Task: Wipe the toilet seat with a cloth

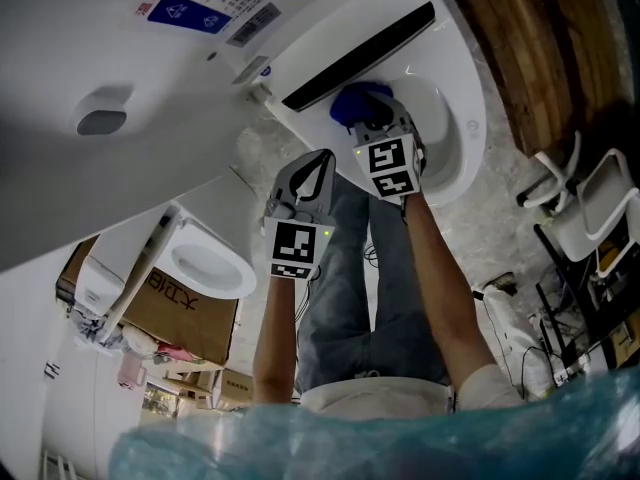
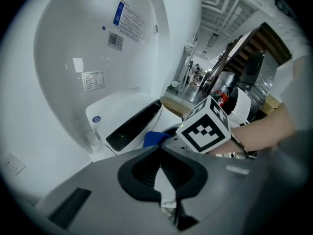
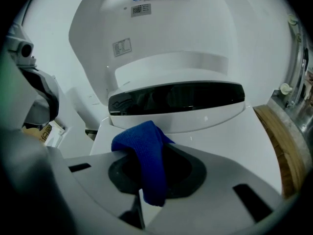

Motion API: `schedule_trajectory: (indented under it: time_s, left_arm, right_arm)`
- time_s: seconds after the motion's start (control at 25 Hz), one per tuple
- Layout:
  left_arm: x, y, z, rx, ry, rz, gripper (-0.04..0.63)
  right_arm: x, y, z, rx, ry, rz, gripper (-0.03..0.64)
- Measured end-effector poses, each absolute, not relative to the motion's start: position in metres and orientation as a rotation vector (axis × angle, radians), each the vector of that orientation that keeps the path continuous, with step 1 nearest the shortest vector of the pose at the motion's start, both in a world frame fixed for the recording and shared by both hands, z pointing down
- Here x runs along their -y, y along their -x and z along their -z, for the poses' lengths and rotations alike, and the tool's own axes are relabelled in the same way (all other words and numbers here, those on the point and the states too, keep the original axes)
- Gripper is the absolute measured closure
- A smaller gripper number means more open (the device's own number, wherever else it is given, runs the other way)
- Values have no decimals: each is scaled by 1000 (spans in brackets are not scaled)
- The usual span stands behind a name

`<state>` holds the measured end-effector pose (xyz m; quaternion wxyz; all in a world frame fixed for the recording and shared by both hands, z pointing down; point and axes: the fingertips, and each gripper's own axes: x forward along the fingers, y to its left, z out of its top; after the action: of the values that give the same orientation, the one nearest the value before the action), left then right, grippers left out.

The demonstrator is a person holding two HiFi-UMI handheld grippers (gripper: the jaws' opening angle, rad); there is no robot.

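A white toilet with its lid point(image 1: 120, 58) raised fills the head view; its seat point(image 1: 466, 118) rings the bowl. My right gripper point(image 1: 375, 120) is at the back of the seat, just below the black strip point(image 3: 181, 99) of the rear unit, shut on a blue cloth point(image 3: 146, 155). The cloth point(image 1: 360, 101) bunches over the jaws and lies against the seat point(image 3: 230, 136). My left gripper point(image 1: 322, 160) hangs shut and holds nothing, to the left of the bowl and short of it. In the left gripper view its tips point(image 2: 160, 148) meet, with the cloth point(image 2: 154, 138) and the right gripper's marker cube point(image 2: 205, 126) beyond.
A second white fixture point(image 1: 205, 263) and a cardboard box point(image 1: 190, 313) stand at the left. White chair frames point(image 1: 590, 208) and cables are at the right, beside a wooden panel point(image 1: 540, 48). The person's legs in jeans point(image 1: 370, 298) stand before the bowl.
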<state>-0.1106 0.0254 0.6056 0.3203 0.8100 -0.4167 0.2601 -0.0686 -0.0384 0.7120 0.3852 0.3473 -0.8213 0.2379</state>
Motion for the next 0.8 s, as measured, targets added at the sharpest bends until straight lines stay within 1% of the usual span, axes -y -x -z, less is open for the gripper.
schedule_trajectory:
  time_s: [0.8]
  left_arm:
    - [-1,69,-600,1041,-2185,-674,584]
  right_arm:
    - [107,-14,-709,2009,-1085,-607,572]
